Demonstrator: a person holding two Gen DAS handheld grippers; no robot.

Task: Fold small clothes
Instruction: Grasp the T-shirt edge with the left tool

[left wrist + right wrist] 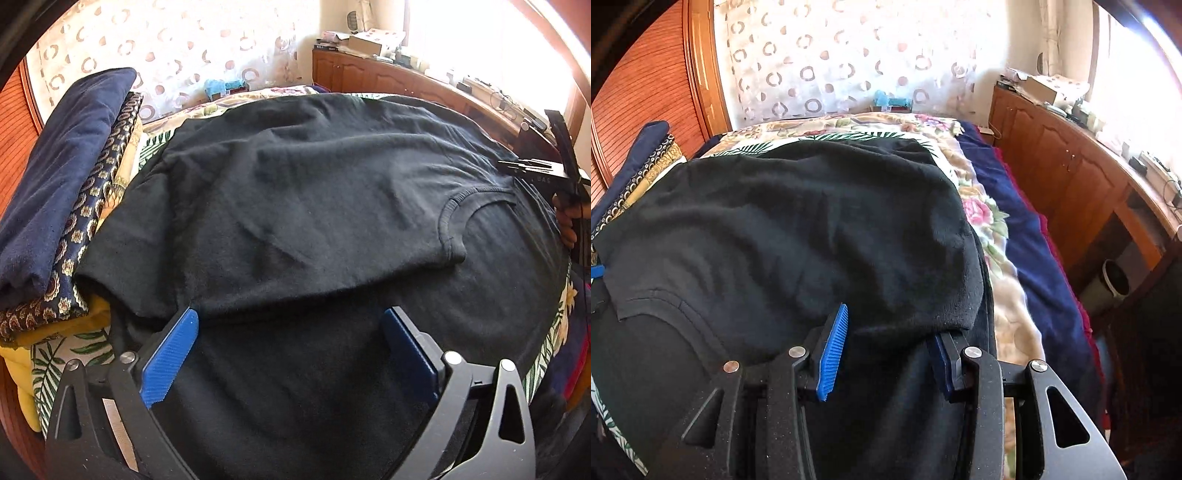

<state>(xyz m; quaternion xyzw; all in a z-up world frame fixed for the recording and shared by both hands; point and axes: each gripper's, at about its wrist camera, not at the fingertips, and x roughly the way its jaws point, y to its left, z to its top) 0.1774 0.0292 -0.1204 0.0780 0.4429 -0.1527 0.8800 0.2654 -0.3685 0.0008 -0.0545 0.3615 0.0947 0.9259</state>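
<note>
Bed [1008,258] carries a black T-shirt [314,206], folded over just ahead of both fingers. Left gripper [290,325] fingers stand wide, empty, above the shirt. Right gripper [892,325] fingers half-spread; grip unclear.

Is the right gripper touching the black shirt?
Touching. In the right wrist view, the shirt's folded edge drapes over the tip of one blue finger of the right gripper, hiding it.
</note>
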